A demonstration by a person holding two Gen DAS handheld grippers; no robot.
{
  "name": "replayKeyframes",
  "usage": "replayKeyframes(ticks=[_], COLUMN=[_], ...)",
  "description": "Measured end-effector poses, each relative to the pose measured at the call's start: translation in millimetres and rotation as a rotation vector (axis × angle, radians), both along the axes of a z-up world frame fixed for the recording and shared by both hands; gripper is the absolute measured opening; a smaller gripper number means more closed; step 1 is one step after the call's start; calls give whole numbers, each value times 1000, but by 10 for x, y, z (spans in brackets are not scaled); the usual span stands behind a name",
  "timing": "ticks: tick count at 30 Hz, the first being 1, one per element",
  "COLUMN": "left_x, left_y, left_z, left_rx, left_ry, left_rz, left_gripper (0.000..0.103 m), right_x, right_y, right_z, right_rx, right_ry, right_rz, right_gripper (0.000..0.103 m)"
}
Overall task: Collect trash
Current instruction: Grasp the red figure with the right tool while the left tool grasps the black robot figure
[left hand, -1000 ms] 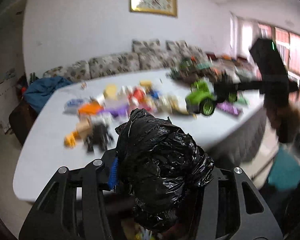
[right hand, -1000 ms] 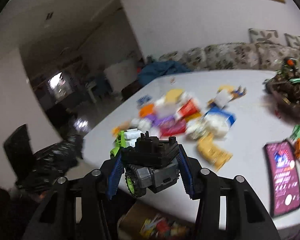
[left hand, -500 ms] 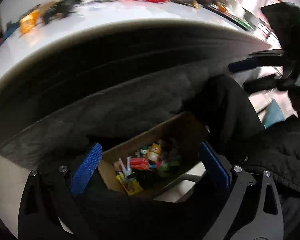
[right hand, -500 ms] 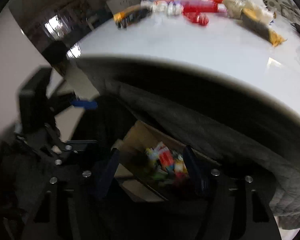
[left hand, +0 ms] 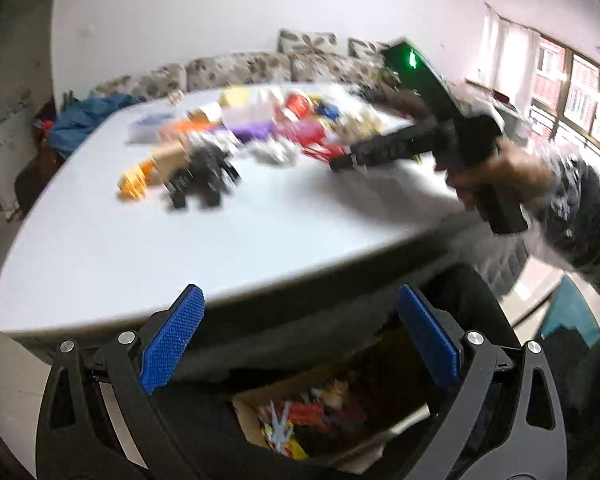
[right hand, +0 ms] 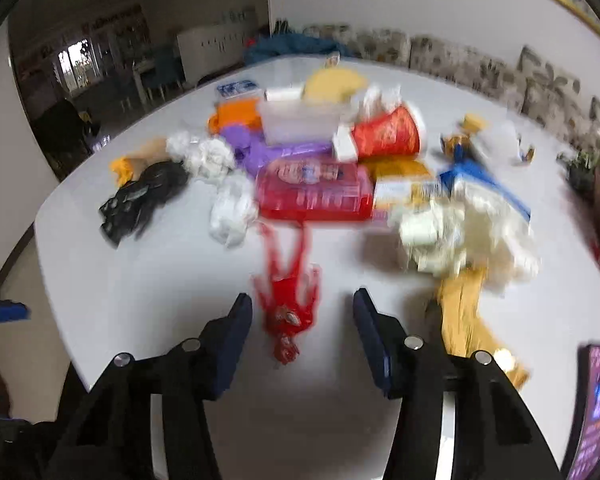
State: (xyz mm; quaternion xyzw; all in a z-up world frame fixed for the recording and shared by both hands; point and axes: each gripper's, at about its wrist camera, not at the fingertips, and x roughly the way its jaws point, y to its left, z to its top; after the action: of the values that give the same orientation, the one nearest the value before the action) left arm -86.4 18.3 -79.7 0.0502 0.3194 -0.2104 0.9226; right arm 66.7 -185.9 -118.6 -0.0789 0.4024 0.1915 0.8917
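Note:
My left gripper is open and empty, held below the white table's near edge. Under it stands a cardboard box with colourful items inside. My right gripper is open and empty over the table; a red wrapper lies between its jaws, not gripped. It shows as a dark shape in the left wrist view. A pile of trash lies beyond: a red packet, a red cup, white crumpled paper, a black bag, a yellow wrapper.
A clear plastic tub, purple and orange packets and a yellow disc lie in the pile. A purple booklet lies at the right edge. A patterned sofa runs along the far wall. A blue cloth lies past the table's left end.
Both grippers went down to the box under the table, let go of the black bag and the toy truck, and have risen again. The right gripper now reaches over the table.

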Motion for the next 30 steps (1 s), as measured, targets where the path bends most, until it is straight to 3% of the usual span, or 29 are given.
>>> replayKeyframes(ticks=[1,2,4,8,12,13,14,15,16,17,20,25,30], left_x=[63,126,395,934,1535,1595,1647,1695,1688,1669,1498,797,184], left_y=[-1,5,24,9,12,2,-13,-39,-76,-83,-4,54,-55], left_z=[32,58,113,124,5,-28,-72,-119,-122,-117,-18,437,556], left_rx=[6,12,26,74,67,57,55,78,114,108,-12,-96,-47], left_ry=[-11,-16,-21,-28,94,121,141,142,119,120,127,-27,-77], left_rz=[18,34,95,180,234,224,224,238,239,227,182,107,-13], left_gripper=[95,95,95,95,94,89,65,54,45,44,39,38,36], right_x=[-11,-22,-89,-170,-317,-350,-381,-395,-406,-427,-451,-611,-1022], right_y=[-9,-3,11,-118,-370,-410,-467,-505,-514,-541,-558,-561,-513], right_z=[39,70,93,68,146,151,156,153,152,148,138,272,478], right_rx=[1,-8,-46,56,139,149,158,166,170,174,193,252,308], right_ry=[5,10,-9,18,14,13,10,10,9,7,5,-24,-33], right_rz=[2,7,8,-2,-37,-43,-56,-65,-69,-75,-83,-65,1], right_gripper=[36,33,32,32,33,33,33,33,33,33,33,33,33])
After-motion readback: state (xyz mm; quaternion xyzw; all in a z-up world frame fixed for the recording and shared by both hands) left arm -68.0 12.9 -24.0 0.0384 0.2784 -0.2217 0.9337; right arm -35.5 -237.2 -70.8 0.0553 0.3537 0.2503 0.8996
